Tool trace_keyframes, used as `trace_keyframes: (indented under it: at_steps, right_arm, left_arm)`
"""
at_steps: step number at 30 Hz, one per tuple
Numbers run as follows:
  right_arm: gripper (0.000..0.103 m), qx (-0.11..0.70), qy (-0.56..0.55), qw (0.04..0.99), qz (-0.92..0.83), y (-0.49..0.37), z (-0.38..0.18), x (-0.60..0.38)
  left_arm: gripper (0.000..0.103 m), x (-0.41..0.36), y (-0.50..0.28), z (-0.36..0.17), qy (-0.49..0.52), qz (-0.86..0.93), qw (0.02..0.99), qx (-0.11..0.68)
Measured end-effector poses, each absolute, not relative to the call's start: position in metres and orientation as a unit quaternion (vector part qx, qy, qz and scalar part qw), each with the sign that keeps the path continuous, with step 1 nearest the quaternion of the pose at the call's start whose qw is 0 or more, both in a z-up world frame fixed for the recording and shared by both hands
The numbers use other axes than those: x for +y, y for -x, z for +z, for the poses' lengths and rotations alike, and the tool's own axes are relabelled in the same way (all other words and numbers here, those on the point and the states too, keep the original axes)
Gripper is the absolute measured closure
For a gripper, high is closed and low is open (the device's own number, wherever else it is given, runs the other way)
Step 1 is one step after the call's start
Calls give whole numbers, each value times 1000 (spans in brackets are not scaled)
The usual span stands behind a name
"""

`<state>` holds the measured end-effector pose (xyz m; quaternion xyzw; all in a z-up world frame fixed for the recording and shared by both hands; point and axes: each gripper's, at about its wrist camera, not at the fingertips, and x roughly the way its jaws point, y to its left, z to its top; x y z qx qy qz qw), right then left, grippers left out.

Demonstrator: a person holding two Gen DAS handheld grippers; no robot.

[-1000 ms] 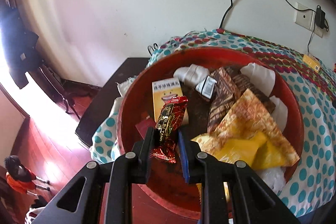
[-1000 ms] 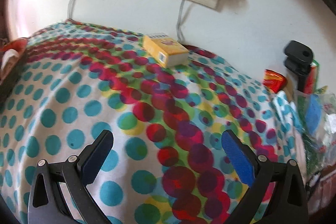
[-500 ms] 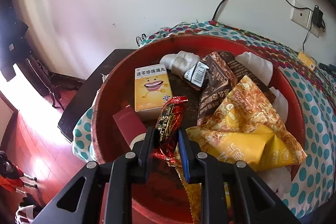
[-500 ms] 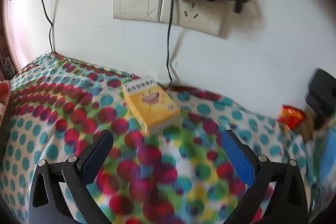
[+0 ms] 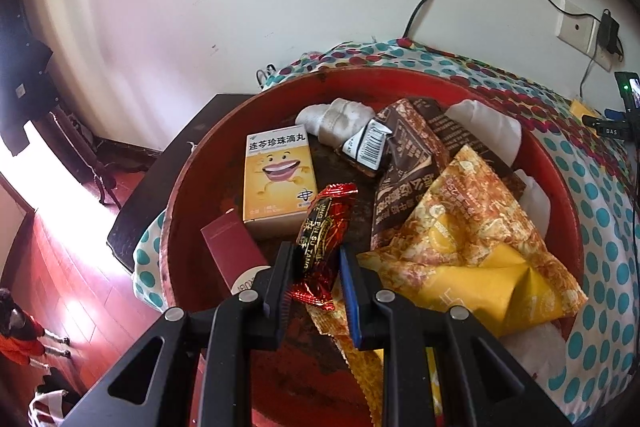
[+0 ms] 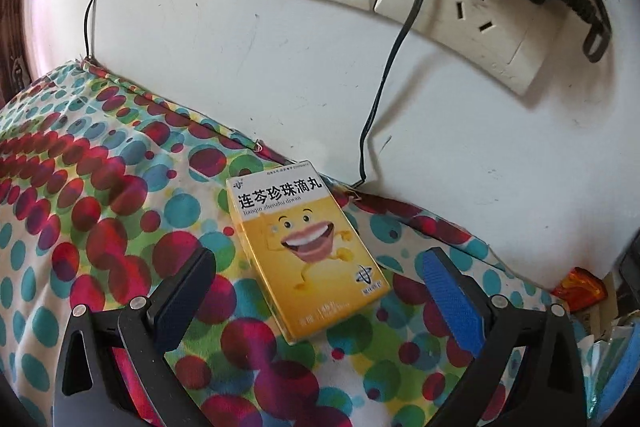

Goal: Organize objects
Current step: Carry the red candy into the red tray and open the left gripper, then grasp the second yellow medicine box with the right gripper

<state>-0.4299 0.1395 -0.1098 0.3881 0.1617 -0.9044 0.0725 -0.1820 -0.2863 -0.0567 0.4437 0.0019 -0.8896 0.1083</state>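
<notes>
My left gripper (image 5: 316, 267) is shut on a red foil candy (image 5: 322, 239) and holds it just above the round red tray (image 5: 400, 79). The tray holds a yellow medicine box (image 5: 278, 179), a maroon box (image 5: 234, 253), brown and yellow snack packets (image 5: 460, 227) and white wrapped items (image 5: 336, 119). My right gripper (image 6: 316, 287) is open, its fingers on either side of a second yellow medicine box (image 6: 306, 255) that lies on the polka-dot cloth (image 6: 100, 207) by the wall.
Wall sockets with plugs and a black cable (image 6: 384, 83) hang right above the second box. An orange wrapper (image 6: 580, 287) and other clutter sit at the cloth's right edge. A dark side table (image 5: 160, 179) and red wood floor (image 5: 72, 287) lie left of the tray.
My left gripper has come lower and closer over the tray with the candy still held. My right gripper has moved forward to the yellow box, which now sits between its open fingers.
</notes>
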Motion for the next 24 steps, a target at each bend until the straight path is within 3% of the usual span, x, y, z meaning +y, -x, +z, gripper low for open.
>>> trace_keyframes:
  at_steps: [13, 16, 24]
  right_arm:
    - [1, 150, -412, 84, -895, 445, -119, 143]
    - [5, 142, -415, 89, -894, 447, -120, 145]
    - [19, 127, -418, 108, -893, 449, -121, 147]
  left_arm:
    - [78, -283, 197, -75, -480, -870, 108, 19]
    - [77, -282, 200, -76, -484, -868, 107, 14]
    - [40, -273, 177, -60, -439, -891, 113, -12]
